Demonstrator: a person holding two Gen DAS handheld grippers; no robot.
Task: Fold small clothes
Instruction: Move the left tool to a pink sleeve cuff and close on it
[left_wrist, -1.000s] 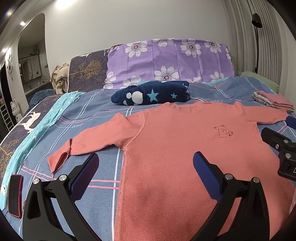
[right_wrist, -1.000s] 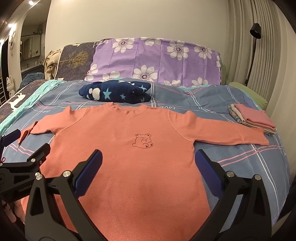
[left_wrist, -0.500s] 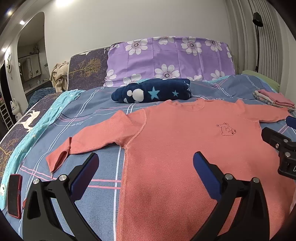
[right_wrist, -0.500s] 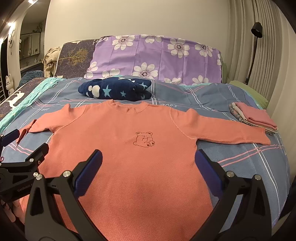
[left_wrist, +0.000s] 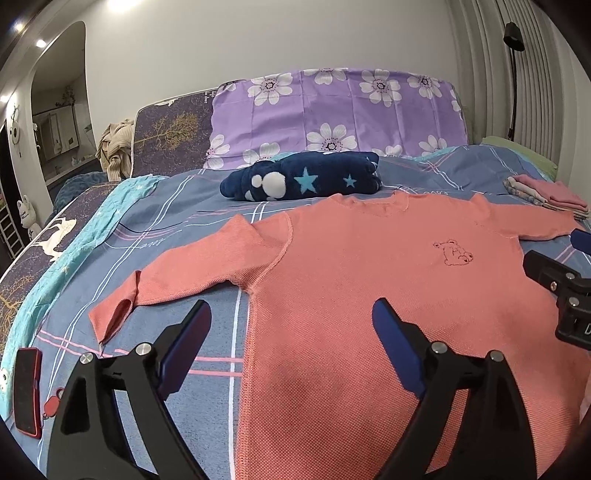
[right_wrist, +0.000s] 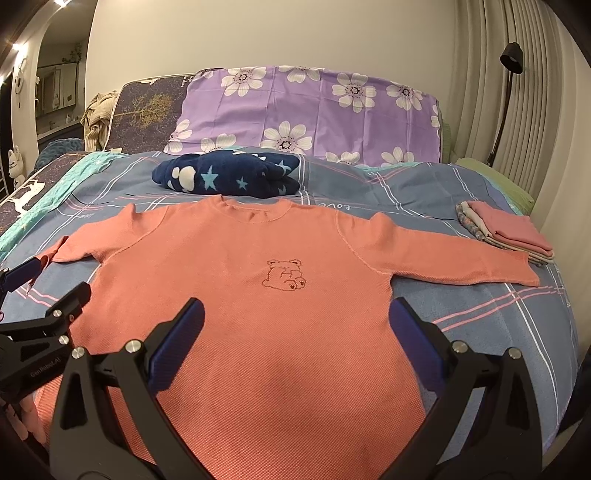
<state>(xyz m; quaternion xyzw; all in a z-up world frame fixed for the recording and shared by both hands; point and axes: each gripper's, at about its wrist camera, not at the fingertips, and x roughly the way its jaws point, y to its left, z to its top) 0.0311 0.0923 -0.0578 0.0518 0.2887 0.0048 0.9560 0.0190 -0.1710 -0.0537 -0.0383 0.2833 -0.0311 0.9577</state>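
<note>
Coral sweater (right_wrist: 280, 295) spread flat mid-bed (right_wrist: 480, 184), sleeves out. Left gripper (left_wrist: 291, 325) and right gripper (right_wrist: 295, 321) above hem, fingers wide apart, holding nothing. Folded stack (right_wrist: 506, 230) near right edge.

- The coral long-sleeved top (right_wrist: 258, 295) lies flat, front up, on the bed, both sleeves spread out sideways.
- A small outlined bear (right_wrist: 283, 275) marks its chest.
- The cuff (left_wrist: 110, 317) on the left-view side seems turned over, though distortion blurs this.
</note>
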